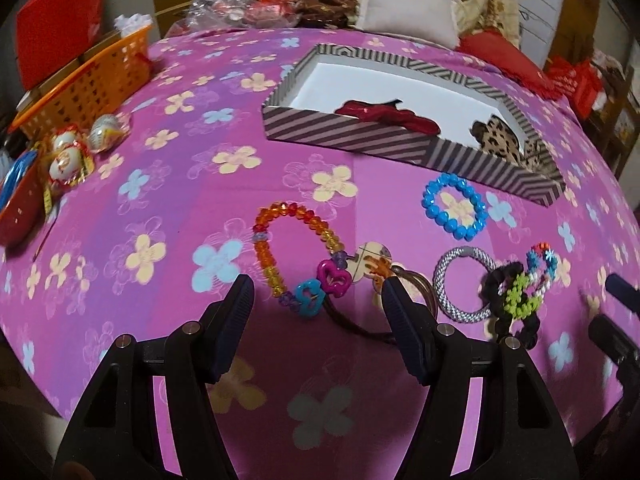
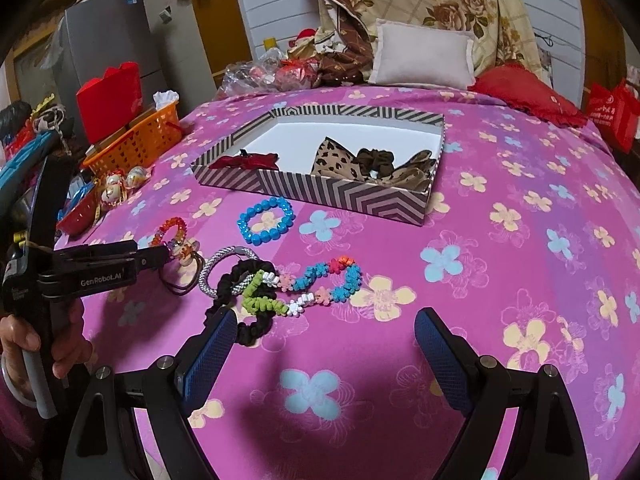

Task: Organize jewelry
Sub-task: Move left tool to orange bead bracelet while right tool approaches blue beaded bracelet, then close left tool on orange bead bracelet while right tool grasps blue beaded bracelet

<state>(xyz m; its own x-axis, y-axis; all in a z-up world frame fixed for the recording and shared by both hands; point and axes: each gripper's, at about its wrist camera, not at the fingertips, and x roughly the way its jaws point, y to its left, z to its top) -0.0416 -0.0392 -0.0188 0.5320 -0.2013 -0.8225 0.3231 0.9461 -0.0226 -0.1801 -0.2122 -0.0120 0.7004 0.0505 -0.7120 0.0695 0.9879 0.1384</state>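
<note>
On the pink flowered bedspread (image 1: pixel 120 208), seen from your left wrist, your left gripper (image 1: pixel 318 294) stands wide with nothing between its fingers. Just beyond its tips lies an orange bead bracelet (image 1: pixel 294 224) ending in a blue charm (image 1: pixel 308 297) and a magenta charm (image 1: pixel 333 278). A brown hair tie (image 1: pixel 416 280) sits partly behind the right finger. Further right lie a silver ring band (image 1: pixel 460 288) and a blurred black scrunchie (image 1: pixel 508 312), with a blue bead bracelet (image 1: pixel 455 210) near the striped box (image 1: pixel 352 136). Inside the box you see a dark red bow (image 1: pixel 384 114) and part of a leopard bow (image 1: pixel 500 140), cut off by the box wall. Your right gripper is only a dark sliver at the frame's right edge.

From your right wrist, your right gripper (image 2: pixel 326 330) is wide and holds nothing; its left finger covers part of the black scrunchie (image 2: pixel 240 280). This view shows the multicoloured braided cord (image 2: pixel 320 280) clearly, and a brown scrunchie (image 2: pixel 374 158) on the leopard bow (image 2: pixel 336 156) in the striped box (image 2: pixel 360 196). Your left gripper (image 2: pixel 166 254) appears side-on, its tips at the orange bead bracelet (image 2: pixel 172 228); whether they touch it you cannot tell. Your hand (image 2: pixel 48 344) grips its handle.
</note>
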